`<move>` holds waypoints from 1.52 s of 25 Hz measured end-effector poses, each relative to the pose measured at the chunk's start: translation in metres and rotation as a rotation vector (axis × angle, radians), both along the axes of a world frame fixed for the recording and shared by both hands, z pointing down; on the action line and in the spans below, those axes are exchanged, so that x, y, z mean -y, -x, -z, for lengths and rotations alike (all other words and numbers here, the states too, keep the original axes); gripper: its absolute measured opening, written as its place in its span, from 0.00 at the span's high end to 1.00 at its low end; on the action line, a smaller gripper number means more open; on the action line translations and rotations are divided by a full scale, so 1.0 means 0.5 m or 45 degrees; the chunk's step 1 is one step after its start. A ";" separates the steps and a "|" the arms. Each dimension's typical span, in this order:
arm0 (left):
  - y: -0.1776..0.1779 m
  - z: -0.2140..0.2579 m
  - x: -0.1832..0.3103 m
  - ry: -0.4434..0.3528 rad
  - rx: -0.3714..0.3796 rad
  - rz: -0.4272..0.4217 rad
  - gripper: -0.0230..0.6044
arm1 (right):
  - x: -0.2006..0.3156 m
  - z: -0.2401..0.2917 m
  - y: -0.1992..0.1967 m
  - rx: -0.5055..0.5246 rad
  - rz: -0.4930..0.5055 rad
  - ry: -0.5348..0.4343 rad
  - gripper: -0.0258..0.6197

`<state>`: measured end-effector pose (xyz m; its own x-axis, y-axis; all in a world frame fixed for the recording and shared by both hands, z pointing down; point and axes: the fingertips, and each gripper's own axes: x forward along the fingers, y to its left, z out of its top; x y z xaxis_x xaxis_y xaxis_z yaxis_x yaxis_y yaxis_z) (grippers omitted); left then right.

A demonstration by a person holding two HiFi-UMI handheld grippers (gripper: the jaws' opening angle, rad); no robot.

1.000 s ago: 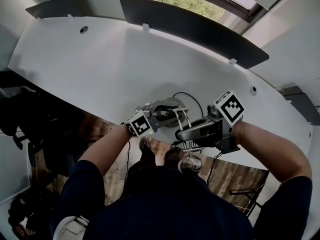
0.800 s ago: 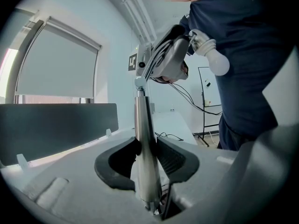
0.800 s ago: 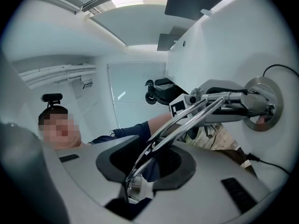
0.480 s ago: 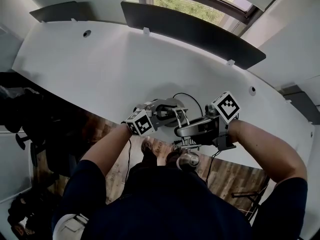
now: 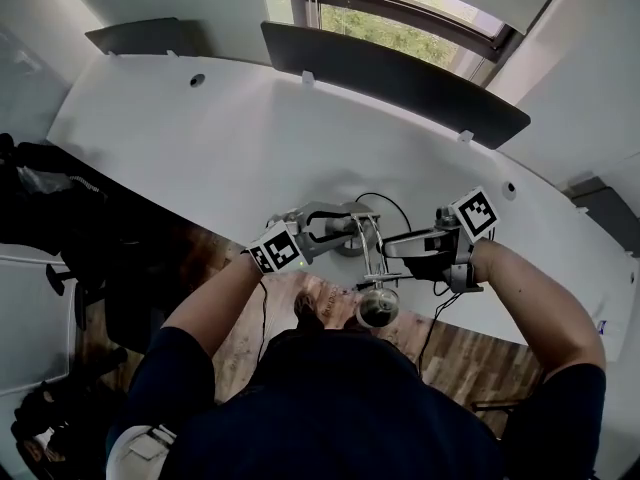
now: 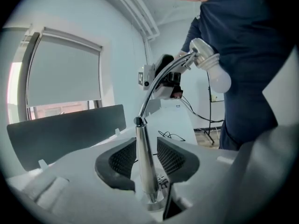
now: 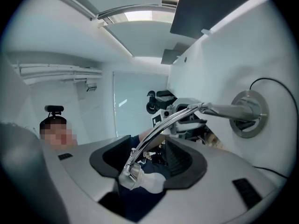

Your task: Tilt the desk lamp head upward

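Closest in, just off the person's dark-clad torso (image 5: 330, 408), the lamp head (image 5: 377, 308) — a pale bare bulb in a chrome socket — hung past the near edge of the white counter (image 5: 200, 138) and above the wooden floor (image 5: 470, 353), bulb end angled downward. The right tool (image 7: 152, 140) came in from the person's right, level with the curved chrome arm (image 7: 163, 125) just behind that head. Its two dark pads stood apart and the thin arm ran between them, nearer one pad than the other. Whether it touched that pad could not be told, but the jaws were clearly not closed on it. A little farther out, the left tool (image 6: 146, 139) reached in low from the person's left and was drawn in on the lamp's upright post (image 6: 144, 171), one ribbed pad on each side of the chrome tube, just above the foot. The round base (image 7: 250, 113) sat flat on the counter near its front edge, and from the top of the post the arm swept up and back toward the person. Beyond the lamp the counter spread wide and curved — a long dark partition panel (image 5: 400, 73) stood along its far edge, and behind that a window (image 5: 400, 13) showed green foliage.
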<state>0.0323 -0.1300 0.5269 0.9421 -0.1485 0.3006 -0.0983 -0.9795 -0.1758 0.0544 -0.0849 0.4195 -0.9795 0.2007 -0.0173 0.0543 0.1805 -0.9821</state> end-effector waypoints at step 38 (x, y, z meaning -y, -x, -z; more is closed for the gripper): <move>0.063 0.251 -0.143 0.317 -0.350 0.699 0.95 | 0.000 0.011 -0.121 -0.884 -1.165 -1.454 0.94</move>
